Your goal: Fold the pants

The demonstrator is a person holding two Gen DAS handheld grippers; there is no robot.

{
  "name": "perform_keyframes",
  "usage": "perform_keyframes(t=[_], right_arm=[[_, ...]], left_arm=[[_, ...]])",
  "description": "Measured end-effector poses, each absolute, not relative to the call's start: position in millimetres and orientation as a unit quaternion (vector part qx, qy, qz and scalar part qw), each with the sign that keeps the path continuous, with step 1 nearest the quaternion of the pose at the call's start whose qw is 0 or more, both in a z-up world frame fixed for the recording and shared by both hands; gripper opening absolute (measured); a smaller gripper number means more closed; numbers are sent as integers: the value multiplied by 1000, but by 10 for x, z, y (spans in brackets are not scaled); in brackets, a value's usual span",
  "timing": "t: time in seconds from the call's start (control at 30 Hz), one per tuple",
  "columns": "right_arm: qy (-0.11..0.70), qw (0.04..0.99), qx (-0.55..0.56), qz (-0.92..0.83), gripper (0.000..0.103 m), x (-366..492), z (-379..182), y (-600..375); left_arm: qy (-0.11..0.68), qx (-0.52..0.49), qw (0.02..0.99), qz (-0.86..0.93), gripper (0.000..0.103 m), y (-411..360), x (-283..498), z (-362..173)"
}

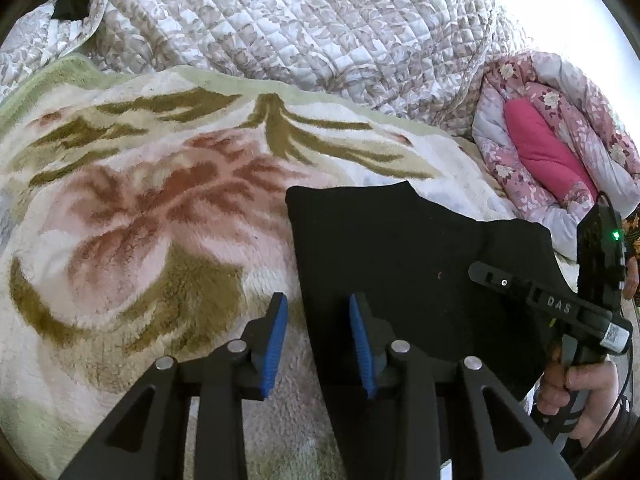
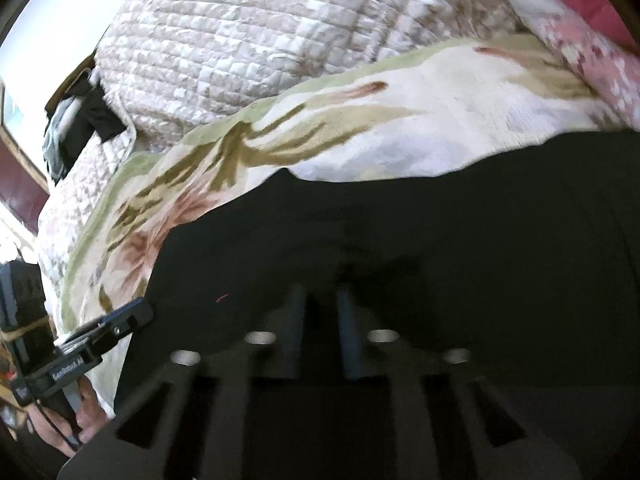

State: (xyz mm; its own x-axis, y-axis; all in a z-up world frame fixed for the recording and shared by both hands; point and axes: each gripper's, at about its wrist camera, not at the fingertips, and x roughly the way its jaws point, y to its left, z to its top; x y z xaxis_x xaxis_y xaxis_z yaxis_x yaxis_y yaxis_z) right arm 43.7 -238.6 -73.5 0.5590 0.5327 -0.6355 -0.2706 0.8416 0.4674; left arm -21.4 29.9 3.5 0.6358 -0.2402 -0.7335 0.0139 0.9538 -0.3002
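The black pants [image 1: 400,248] lie folded on a fluffy floral blanket [image 1: 140,200]. My left gripper [image 1: 318,304] is open, its blue pads [image 1: 276,340] straddling the pants' left edge, holding nothing. My right gripper [image 2: 318,296] hovers low over the black pants [image 2: 400,232]; its fingers stand slightly apart and look empty, though the view is dark and blurred. The right gripper also shows in the left wrist view [image 1: 480,272] at the pants' right side. The left gripper shows in the right wrist view [image 2: 136,312] at the pants' left edge.
A quilted beige bedspread [image 1: 300,20] is bunched behind the blanket. A pink floral quilt with a pink pillow [image 1: 548,152] lies at the right. Dark objects [image 2: 80,120] sit at the bed's far left.
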Motion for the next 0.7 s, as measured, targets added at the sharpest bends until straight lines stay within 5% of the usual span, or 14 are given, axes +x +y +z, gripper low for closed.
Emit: perform_keyframes(t=[0.63,0.7], right_arm=[[362,904,99,205,3,122,-534,-2337],[356,911,77,194,9,88,-517,-2303]], left_arm=[[398,-122,906,-76,36,290,-298,177],[399,-123,905,-84,39,246,-310,181]])
